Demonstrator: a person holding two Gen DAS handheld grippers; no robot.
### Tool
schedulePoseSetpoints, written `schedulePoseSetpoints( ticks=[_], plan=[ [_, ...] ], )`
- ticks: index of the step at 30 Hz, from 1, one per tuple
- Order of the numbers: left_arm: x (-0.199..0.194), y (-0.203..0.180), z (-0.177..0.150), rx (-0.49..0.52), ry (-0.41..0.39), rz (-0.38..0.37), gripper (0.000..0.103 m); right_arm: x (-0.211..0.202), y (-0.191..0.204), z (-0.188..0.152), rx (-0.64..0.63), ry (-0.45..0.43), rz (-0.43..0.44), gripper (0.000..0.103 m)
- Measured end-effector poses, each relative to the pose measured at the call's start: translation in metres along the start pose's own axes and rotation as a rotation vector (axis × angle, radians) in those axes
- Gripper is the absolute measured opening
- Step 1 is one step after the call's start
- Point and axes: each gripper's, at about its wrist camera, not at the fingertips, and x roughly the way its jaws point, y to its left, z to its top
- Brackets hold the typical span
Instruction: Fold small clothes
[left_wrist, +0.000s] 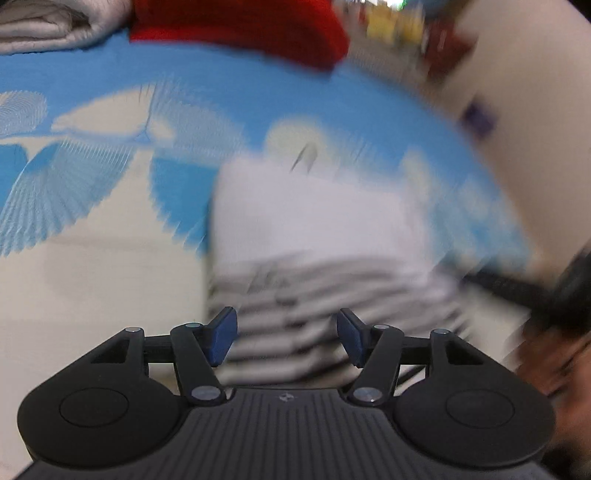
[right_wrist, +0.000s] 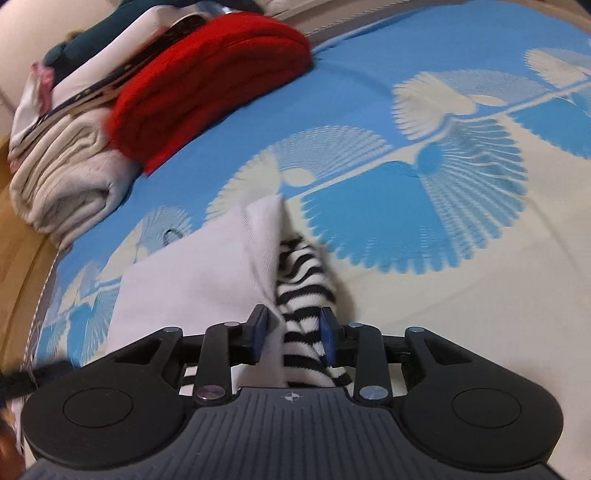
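A small white garment with black-and-white striped parts (left_wrist: 314, 236) lies on the blue and cream patterned sheet (left_wrist: 92, 184). The left wrist view is motion-blurred. My left gripper (left_wrist: 287, 339) is open, its blue pads just above the striped end, holding nothing. In the right wrist view the same garment (right_wrist: 192, 266) is bunched, and my right gripper (right_wrist: 293, 334) is shut on its striped fabric (right_wrist: 303, 295), which is gathered between the pads.
A folded red cloth (right_wrist: 207, 81) and a stack of folded pale and dark clothes (right_wrist: 66, 155) sit at the far edge of the bed. A wooden edge (right_wrist: 18, 236) lies left. The red cloth (left_wrist: 240, 26) also shows in the left view.
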Motion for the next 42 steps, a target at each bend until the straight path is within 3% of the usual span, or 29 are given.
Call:
schedulePoseSetpoints(
  ticks=[2,4,6,8,9,10,12,14,17,19,22,24,26,28,30,32,34,37,42],
  plan=[
    [0.000,0.004,-0.005,-0.018,0.015,0.021,0.071,-0.012,-0.002,0.001,0.010,-0.014,0.006,0.040],
    [-0.020,0.004,-0.005,-0.039,-0.034,-0.028,0.069,-0.024,0.000,-0.002,0.003,-0.007,0.031,0.058],
    [-0.031,0.003,-0.012,-0.010,-0.051,-0.057,0.069,-0.028,0.002,-0.009,-0.036,0.035,0.049,0.064],
    [-0.017,0.004,-0.023,0.018,0.027,-0.002,0.072,-0.021,0.004,-0.018,-0.091,0.120,0.032,0.064],
    [-0.005,0.005,-0.029,0.015,0.073,0.017,0.074,-0.016,0.004,-0.023,-0.116,0.164,0.023,0.055],
    [-0.001,0.008,-0.033,-0.005,0.092,0.009,0.074,-0.011,0.004,-0.029,-0.139,0.200,0.021,0.032],
    [-0.014,0.009,-0.032,-0.038,0.048,-0.024,0.064,-0.009,0.005,-0.035,-0.160,0.222,0.052,0.012],
    [-0.028,0.008,-0.034,-0.032,0.005,-0.046,0.057,-0.019,0.008,-0.033,-0.161,0.172,0.064,0.008],
    [-0.005,0.015,-0.048,-0.049,0.096,-0.016,0.056,-0.035,0.007,-0.024,-0.112,0.075,0.073,0.008],
    [-0.006,0.016,-0.047,-0.059,0.101,-0.019,0.056,-0.027,0.001,-0.024,-0.099,0.110,0.041,0.008],
    [-0.028,0.007,-0.045,-0.034,0.026,-0.054,0.055,-0.018,0.003,-0.033,-0.150,0.155,-0.015,0.009],
    [-0.013,0.009,-0.054,-0.005,0.097,0.002,0.059,-0.017,0.001,-0.034,-0.143,0.158,-0.004,0.010],
    [-0.002,0.009,-0.064,0.000,0.137,0.058,0.065,-0.014,0.000,-0.036,-0.160,0.175,-0.019,0.015],
    [-0.020,0.000,-0.060,0.016,0.090,0.085,0.065,-0.012,-0.001,-0.039,-0.172,0.199,-0.049,0.035],
    [-0.048,-0.016,-0.054,0.051,-0.007,0.137,0.080,-0.019,-0.001,-0.041,-0.175,0.186,-0.114,0.045],
    [-0.083,-0.032,-0.052,0.064,-0.124,0.178,0.091,-0.040,0.005,-0.040,-0.204,0.129,-0.161,0.046],
    [-0.117,-0.046,-0.058,0.071,-0.222,0.216,0.091,-0.069,0.015,-0.039,-0.248,0.056,-0.188,0.053],
    [-0.157,-0.069,-0.085,0.088,-0.307,0.273,0.103,-0.122,0.029,-0.045,-0.266,-0.070,-0.180,0.066],
    [-0.199,-0.109,-0.154,0.067,-0.391,0.289,0.103,-0.204,0.052,-0.091,-0.352,-0.212,-0.154,0.087]
  ],
)
